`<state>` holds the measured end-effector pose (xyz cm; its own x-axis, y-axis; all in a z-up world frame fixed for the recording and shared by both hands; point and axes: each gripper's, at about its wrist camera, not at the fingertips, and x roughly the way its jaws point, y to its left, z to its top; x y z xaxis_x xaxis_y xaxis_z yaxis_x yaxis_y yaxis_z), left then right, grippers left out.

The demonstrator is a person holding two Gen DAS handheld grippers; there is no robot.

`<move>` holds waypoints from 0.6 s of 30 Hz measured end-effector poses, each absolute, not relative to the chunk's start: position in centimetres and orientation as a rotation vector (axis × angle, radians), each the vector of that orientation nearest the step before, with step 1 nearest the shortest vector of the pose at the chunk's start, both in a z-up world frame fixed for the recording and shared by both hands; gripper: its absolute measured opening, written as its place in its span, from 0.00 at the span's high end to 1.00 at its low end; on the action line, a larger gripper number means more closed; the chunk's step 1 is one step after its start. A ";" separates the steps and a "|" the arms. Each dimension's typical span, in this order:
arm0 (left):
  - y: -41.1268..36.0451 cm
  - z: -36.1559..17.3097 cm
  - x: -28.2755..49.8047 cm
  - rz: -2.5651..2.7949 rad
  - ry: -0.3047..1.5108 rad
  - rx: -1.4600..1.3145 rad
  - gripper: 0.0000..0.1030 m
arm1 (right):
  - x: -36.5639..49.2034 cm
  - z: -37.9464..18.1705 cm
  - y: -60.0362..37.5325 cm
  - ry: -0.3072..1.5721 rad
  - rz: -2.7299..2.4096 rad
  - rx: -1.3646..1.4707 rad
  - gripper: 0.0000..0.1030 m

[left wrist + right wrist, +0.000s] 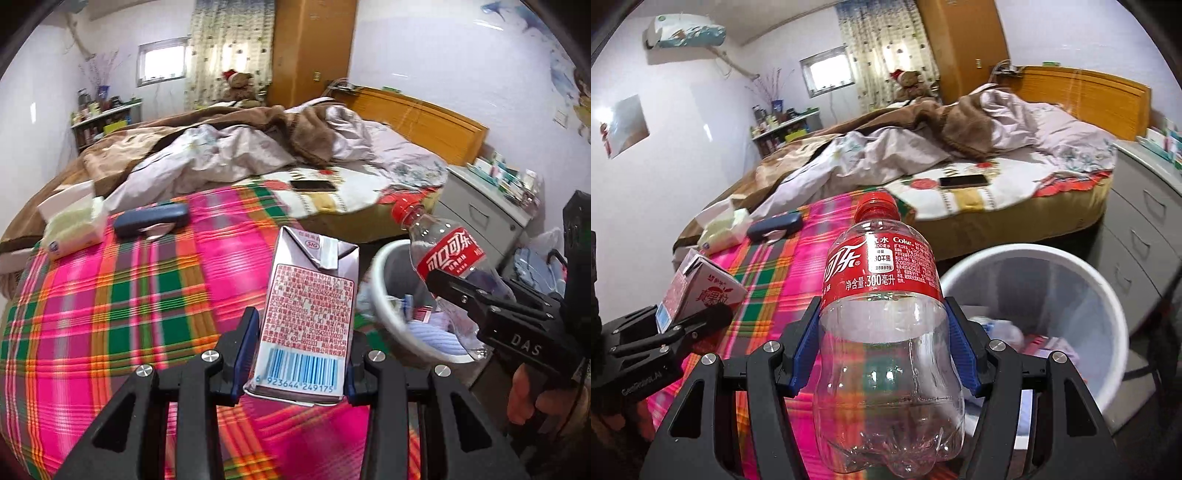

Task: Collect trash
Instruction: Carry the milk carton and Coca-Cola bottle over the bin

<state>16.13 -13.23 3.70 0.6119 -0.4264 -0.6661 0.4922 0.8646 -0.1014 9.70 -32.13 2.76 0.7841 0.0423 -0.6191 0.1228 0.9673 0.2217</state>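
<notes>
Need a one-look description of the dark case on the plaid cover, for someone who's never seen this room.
Start at the bed, then the pink and green plaid cover at its near end. At that cover's far edge lies the dark blue oblong case, flat, just right of the pale tissue pack. It is the only dark, hard-looking item there; the phone lies farther off on the floral sheet.

The carton (pixel 306 321) has "SIG" printed near its top fold and a blue barcode with the number 6 923644 249175 at its lower end; the red small print above it is too fine to read. The bottle (pixel 886 332) has a red label with white Coca-Cola characters, the word "Coke" and "净含量:300毫升". The right gripper (pixel 454 291) carries the letters "DAS" on its body. The left gripper (pixel 698 317) shows a faint word, maybe "GenRobot.AI".
</notes>
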 end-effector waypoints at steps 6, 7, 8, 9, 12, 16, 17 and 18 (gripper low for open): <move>-17.4 3.4 15.4 -0.609 0.756 0.098 0.61 | 8.5 2.7 -35.4 0.662 -0.110 0.281 0.38; -18.0 3.4 15.3 -0.620 0.758 0.100 0.61 | 8.3 2.6 -35.9 0.663 -0.125 0.283 0.38; -18.6 3.3 15.2 -0.632 0.765 0.098 0.61 | 8.1 2.5 -36.5 0.665 -0.134 0.284 0.38; -19.3 3.1 15.2 -0.647 0.771 0.095 0.61 | 7.9 2.4 -37.0 0.669 -0.146 0.286 0.38; -21.2 2.6 15.0 -0.678 0.792 0.094 0.61 | 7.6 1.8 -38.6 0.683 -0.184 0.297 0.38; -23.7 1.6 14.9 -0.704 0.820 0.112 0.61 | 7.5 0.7 -40.4 0.716 -0.216 0.306 0.38; -24.3 1.4 14.9 -0.710 0.830 0.113 0.61 | 7.3 0.6 -40.7 0.722 -0.225 0.307 0.38; -24.9 1.1 14.9 -0.721 0.839 0.115 0.61 | 7.4 0.3 -41.0 0.730 -0.232 0.308 0.38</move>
<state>14.95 -24.88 1.10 0.4486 -0.5381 -0.7135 0.6249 0.7597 -0.1800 7.36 -41.04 0.28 0.7233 -0.1000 -0.6833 0.3123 0.9298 0.1946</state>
